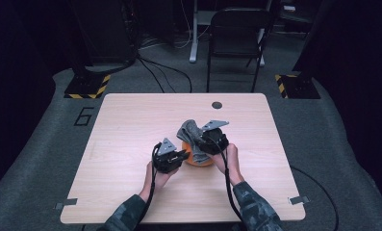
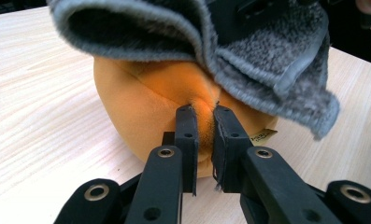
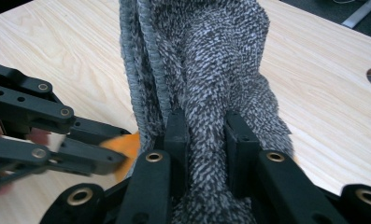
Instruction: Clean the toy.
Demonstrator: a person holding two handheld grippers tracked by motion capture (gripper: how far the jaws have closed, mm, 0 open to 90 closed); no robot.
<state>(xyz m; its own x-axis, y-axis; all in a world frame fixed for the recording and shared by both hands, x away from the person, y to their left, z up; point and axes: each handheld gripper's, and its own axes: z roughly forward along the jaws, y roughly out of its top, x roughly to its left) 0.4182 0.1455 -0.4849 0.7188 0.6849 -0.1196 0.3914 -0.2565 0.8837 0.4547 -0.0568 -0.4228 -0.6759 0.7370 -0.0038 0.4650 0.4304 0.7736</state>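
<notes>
1. My left tongs [image 2: 203, 116] pinch a fold of the orange plush [image 2: 146, 112], which sits on the desk [image 2: 33, 93].
2. My right tongs [image 3: 205, 128] clamp a bunched grey towel [image 3: 206, 60], held above the plush and draped over its top.
3. In the high view, both sit mid-desk, with a chair [image 1: 236, 33] beyond the far edge.

We wear camouflage-patterned sleeves [image 1: 256, 209]. Our left gripper [image 2: 203, 135] and right gripper [image 3: 205, 140] are black, with brass-ringed pivot holes along the jaw links, a grey three-cornered plate on top, and black cables trailing near.
</notes>
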